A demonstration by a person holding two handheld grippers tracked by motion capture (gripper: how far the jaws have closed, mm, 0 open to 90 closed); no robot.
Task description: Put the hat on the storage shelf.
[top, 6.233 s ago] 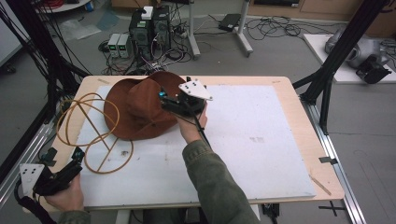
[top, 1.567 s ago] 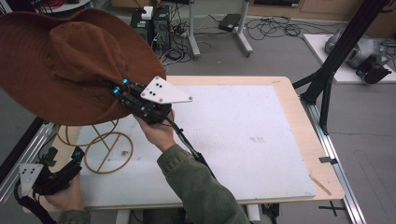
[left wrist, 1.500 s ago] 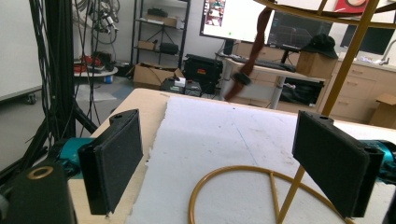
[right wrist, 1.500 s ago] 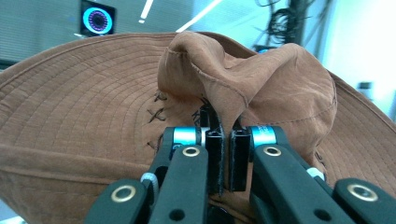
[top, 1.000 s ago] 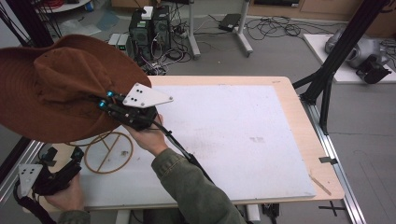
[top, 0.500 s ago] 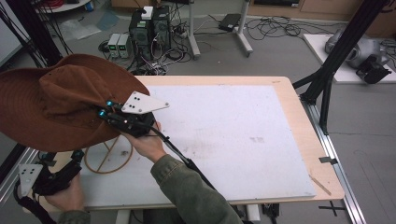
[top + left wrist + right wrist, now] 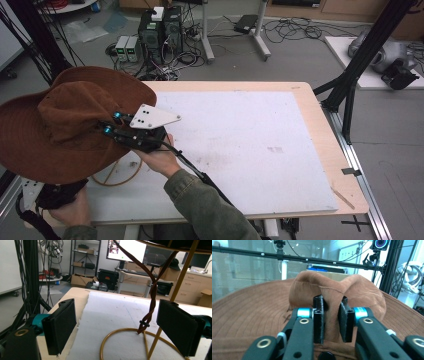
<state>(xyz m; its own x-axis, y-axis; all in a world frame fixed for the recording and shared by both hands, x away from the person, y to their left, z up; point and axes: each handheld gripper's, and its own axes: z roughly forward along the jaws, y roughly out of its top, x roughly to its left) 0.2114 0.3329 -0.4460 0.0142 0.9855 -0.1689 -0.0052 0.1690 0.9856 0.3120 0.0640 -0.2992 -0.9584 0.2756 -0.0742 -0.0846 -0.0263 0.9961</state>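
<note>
We see a wooden table (image 7: pixel 320 120) topped with a white mat (image 7: pixel 250 145); beyond it lie a grey floor, computer boxes (image 7: pixel 160 30) and tangled cables. Our right gripper (image 7: pixel 332 322) is clenched on a fold of the brown hat (image 7: pixel 55 130), holding it above the table's left edge, over a gold wire stand (image 7: pixel 125 340). Our left gripper (image 7: pixel 120 332) is released, jaws wide apart, low at the near left corner, facing the stand's ring and the hat's twisted cord (image 7: pixel 150 297).
</note>
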